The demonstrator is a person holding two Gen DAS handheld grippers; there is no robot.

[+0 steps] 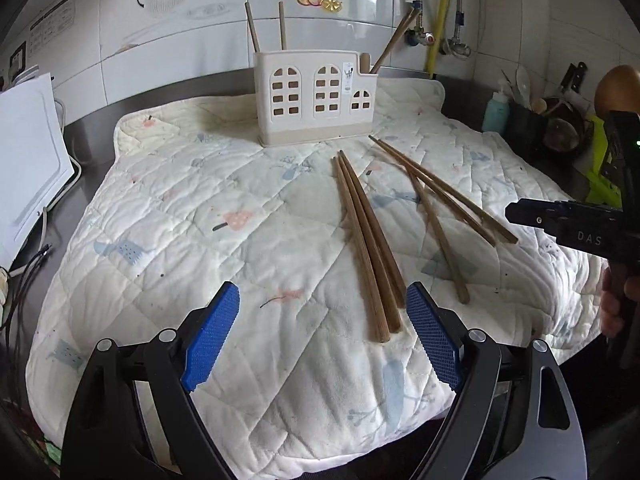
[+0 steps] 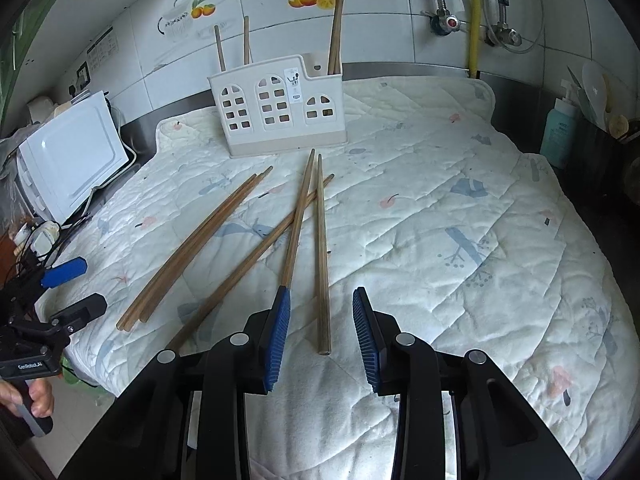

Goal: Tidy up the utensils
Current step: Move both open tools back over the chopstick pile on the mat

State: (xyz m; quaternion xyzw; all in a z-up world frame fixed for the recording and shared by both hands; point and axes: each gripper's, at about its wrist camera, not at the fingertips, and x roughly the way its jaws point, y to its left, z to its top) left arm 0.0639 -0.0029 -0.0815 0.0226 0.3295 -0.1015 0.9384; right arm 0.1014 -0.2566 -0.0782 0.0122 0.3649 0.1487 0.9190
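A cream house-shaped utensil holder [image 1: 316, 98] [image 2: 280, 106] stands at the far side of a quilted mat, with a few wooden chopsticks upright in it. Several loose chopsticks lie on the mat: a tight bundle of three [image 1: 368, 240] [image 2: 196, 248] and a crossed group [image 1: 436, 196] [image 2: 298, 224]. My left gripper [image 1: 322, 336] is open and empty, its right pad beside the bundle's near ends. My right gripper [image 2: 322, 336] is open, its fingers on either side of one chopstick's [image 2: 322, 256] near end, above it.
The quilted mat [image 1: 200, 208] [image 2: 440, 208] covers a steel counter. A white appliance [image 1: 24, 160] [image 2: 72, 152] stands at the left. A blue bottle [image 1: 495, 114] [image 2: 560, 132] and dark pots with utensils stand at the right. Pipes and valves run on the tiled wall.
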